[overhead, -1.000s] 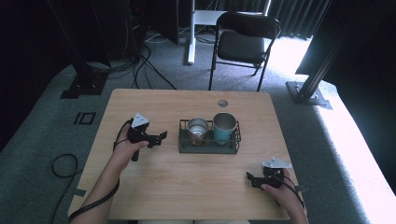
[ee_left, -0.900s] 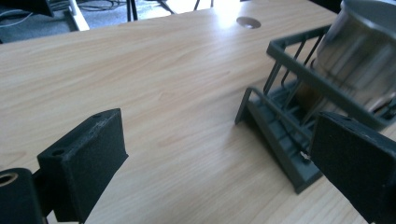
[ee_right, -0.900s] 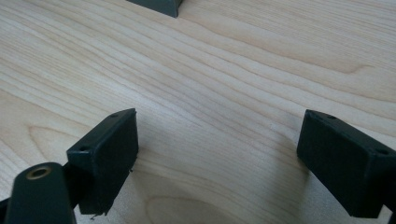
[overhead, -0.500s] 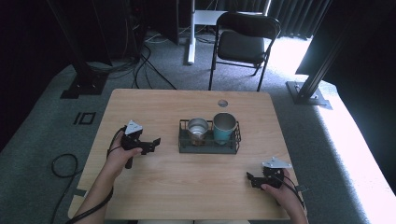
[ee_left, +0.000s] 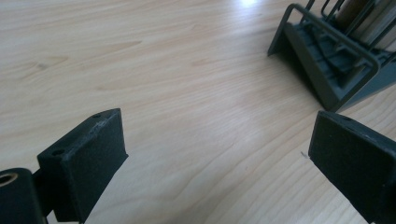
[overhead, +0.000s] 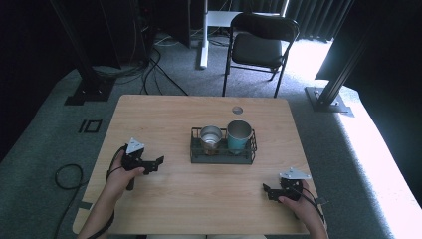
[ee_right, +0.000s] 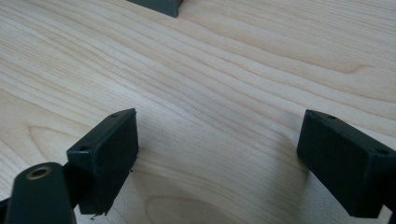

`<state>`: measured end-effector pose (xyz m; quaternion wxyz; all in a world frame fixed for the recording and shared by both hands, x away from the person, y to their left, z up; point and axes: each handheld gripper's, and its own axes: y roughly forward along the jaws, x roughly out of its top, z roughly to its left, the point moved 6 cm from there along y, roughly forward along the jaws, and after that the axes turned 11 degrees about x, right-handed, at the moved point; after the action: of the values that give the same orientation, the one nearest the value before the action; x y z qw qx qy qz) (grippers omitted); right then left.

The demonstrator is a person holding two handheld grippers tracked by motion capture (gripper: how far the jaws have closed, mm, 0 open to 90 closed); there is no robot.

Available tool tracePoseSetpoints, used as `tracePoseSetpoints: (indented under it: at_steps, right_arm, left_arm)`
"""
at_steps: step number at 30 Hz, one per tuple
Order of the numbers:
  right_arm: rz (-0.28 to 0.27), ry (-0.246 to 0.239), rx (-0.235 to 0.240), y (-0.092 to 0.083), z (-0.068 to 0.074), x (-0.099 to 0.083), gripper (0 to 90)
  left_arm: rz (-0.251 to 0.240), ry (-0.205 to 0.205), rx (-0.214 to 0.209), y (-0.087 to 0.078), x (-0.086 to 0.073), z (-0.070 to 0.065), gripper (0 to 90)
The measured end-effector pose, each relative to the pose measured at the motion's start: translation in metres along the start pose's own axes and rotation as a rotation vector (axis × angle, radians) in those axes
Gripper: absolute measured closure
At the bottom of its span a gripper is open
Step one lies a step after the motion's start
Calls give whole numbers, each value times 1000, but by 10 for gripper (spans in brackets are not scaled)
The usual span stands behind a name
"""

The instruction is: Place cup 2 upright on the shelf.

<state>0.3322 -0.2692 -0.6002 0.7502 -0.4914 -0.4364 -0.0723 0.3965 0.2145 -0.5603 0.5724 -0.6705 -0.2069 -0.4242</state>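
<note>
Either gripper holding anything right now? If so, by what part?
Nothing held. The left gripper and right gripper both have open jaws with bare table between them; the rack with its two cups sits apart.

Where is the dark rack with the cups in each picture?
High view: the rack stands mid-table, holding a steel cup and a teal cup.
Left gripper view: its end fills the top right corner.
Right gripper view: just one dark corner at the top edge.
Shared landmark: the pale wooden table, under the rack in every view.
</note>
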Motion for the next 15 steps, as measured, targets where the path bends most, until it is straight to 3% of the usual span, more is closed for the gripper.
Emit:
tracePoseSetpoints:
  at_steps: [8,13,15]
  right_arm:
    - [0,0,0,0,0,0,122]
    - [0,1,0,0,0,0,122]
    - [0,1,0,0,0,0,122]
  left_arm:
    - [14,-38,39,-8,-19,8,47]
    - [32,-25,62,-14,-31,11,47]
    - [32,-37,69,-15,-34,12,47]
